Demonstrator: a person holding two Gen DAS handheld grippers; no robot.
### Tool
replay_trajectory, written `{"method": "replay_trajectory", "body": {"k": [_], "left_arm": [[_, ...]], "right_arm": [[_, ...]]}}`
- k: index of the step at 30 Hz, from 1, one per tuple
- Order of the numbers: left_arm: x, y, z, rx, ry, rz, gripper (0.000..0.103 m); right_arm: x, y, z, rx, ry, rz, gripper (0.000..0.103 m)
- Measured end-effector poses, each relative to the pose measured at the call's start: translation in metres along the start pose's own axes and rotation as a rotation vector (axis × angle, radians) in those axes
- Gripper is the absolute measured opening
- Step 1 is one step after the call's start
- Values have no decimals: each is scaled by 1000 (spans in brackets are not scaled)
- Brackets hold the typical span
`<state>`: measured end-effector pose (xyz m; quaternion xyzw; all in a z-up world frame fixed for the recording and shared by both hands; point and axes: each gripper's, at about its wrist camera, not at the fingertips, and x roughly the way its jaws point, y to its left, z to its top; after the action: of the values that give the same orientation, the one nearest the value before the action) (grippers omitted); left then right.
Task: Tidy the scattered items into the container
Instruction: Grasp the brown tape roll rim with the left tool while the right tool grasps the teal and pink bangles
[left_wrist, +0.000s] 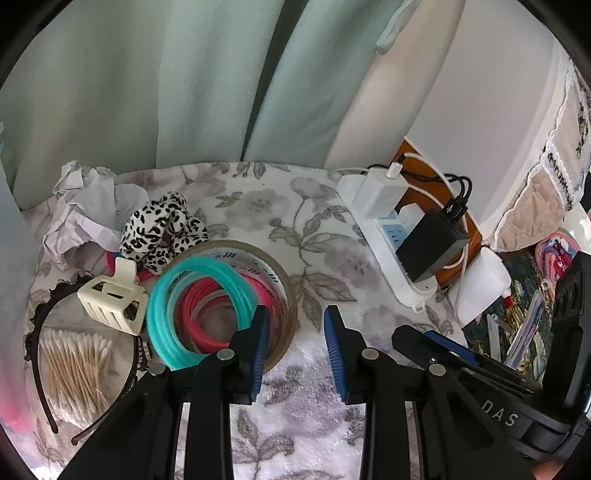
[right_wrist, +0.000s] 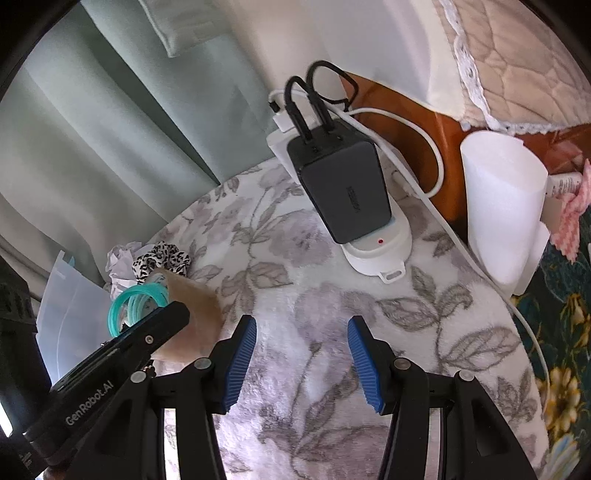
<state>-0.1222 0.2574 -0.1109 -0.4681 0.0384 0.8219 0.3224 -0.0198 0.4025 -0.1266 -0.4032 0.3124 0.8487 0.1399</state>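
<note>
Both tongs you hold, left gripper (left_wrist: 293, 343) and right gripper (right_wrist: 301, 360), gape wide and empty, just right of the tape roll (left_wrist: 284, 280).

Bare cloth (left_wrist: 295, 229) mid-table gives passage; tape roll (left_wrist: 284, 280) left, power strip (right_wrist: 373, 254) right (chargers, possibly tall).

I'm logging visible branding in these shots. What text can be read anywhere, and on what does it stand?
"GenRobot.AI": on the left gripper body, right wrist view.
"DAS": on the right gripper body, cut off, left wrist view.
Black charger: side logo too blurred to read.
Tape roll: inner print too small.
</note>
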Motion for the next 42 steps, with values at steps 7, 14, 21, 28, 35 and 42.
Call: {"method": "replay_trajectory", "body": {"k": [7, 14, 21, 28, 35, 42], "left_arm": [[10, -7, -3, 29, 11, 45, 12], [-21, 2, 0, 1, -67, -3, 6], [-53, 21, 1, -71, -129, -90, 6], [-91, 33, 4, -117, -213, -134, 6], [-116, 63, -10, -169, -240, -73, 6], [-110, 86, -30, -210, -190, -24, 6]], "right_arm": [[0, -6, -1, 12, 0, -2, 56], [-4, -4, -1, 12, -9, -2, 56], [-12, 18, -2, -33, -20, 14, 56], [-16, 41, -3, -86, -22, 33, 55], [-7, 75, -11, -173, 5, 88, 55], [17, 90, -27, -250, 80, 85, 55]]}}
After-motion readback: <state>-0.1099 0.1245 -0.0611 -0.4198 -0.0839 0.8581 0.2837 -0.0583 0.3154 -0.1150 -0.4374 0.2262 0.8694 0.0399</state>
